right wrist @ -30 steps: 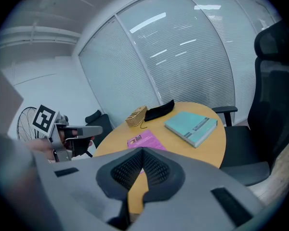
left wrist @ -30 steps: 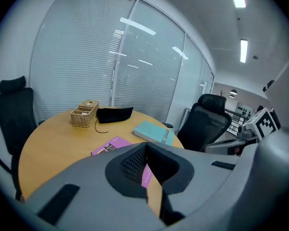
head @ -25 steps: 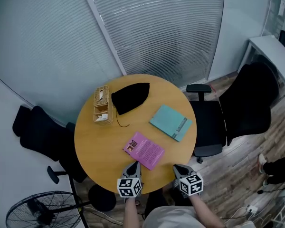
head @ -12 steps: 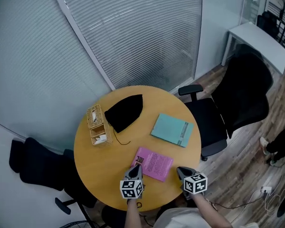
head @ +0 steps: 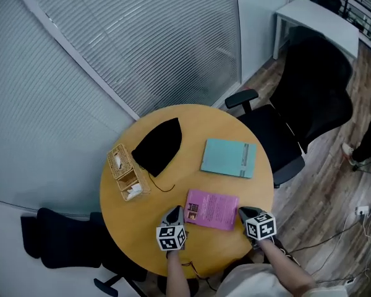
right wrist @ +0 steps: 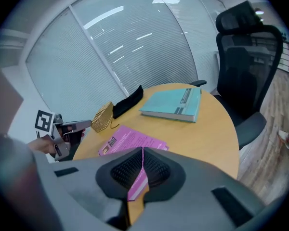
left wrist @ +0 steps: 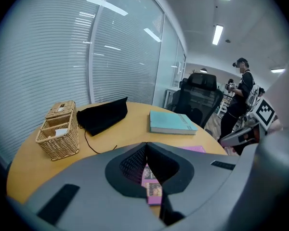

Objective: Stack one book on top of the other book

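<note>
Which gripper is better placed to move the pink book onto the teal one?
Probably the right gripper: shut, it sits at the edge of the pink book nearer the teal book. The left gripper sits at the far edge.

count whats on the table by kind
books: 2, teal book and pink book
pouch: 1
basket: 1
total: 4

Print on pink book [head: 213, 210] and teal book [head: 229, 158], too small to read
</note>
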A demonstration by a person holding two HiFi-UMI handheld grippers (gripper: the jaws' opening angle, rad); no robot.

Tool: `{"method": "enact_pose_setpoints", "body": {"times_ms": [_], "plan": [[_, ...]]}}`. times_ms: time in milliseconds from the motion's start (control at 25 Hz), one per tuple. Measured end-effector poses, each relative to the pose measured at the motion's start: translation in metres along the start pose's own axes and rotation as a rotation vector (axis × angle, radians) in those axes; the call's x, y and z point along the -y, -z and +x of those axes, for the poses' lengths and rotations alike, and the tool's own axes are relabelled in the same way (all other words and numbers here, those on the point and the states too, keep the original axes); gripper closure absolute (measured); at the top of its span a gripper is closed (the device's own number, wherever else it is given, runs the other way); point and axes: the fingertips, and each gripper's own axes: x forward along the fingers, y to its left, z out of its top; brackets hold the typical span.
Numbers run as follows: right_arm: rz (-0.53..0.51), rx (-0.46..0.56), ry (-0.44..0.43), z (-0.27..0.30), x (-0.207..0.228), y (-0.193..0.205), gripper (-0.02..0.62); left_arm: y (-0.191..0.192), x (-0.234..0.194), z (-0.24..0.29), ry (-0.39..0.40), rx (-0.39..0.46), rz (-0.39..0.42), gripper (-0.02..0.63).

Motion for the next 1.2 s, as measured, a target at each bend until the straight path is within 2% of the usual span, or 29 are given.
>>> {"method": "enact_pose_setpoints", "body": {"times_ms": [80, 240, 360, 440, 600, 720, 920, 1080, 1200], "plan": [[0.039, 0.002, 0.023, 0.009, 0.002, 0.005, 0.571, 0.011, -0.008, 0.011, 0.016, -0.035, 0.022, 0.578], [0.108, 0.009, 0.067, 0.017, 0.004, 0.017, 0.569, 0.032, -0.011, 0.030, 0.060, -0.085, 0.006, 0.577], [0.138, -0.004, 0.062, 0.023, 0.001, 0.030, 0.554, 0.046, -0.009, 0.040, 0.079, -0.117, 0.017, 0.575], [0.154, -0.011, 0.046, 0.027, -0.002, 0.037, 0.475, 0.053, -0.007, 0.044, 0.093, -0.131, 0.016, 0.530], [0.242, -0.004, 0.049, 0.031, -0.001, 0.049, 0.400, 0.066, -0.001, 0.054, 0.143, -0.171, 0.000, 0.435], [0.258, -0.043, 0.049, 0.037, -0.003, 0.060, 0.342, 0.075, 0.004, 0.061, 0.179, -0.197, -0.034, 0.362], [0.282, -0.058, 0.041, 0.042, -0.009, 0.070, 0.334, 0.088, 0.009, 0.070, 0.221, -0.243, -0.088, 0.307], [0.280, -0.065, 0.036, 0.049, -0.011, 0.072, 0.347, 0.093, 0.011, 0.073, 0.237, -0.243, -0.168, 0.307], [0.277, -0.060, 0.065, 0.052, -0.007, 0.069, 0.373, 0.092, 0.014, 0.074, 0.245, -0.244, -0.183, 0.319]]}}
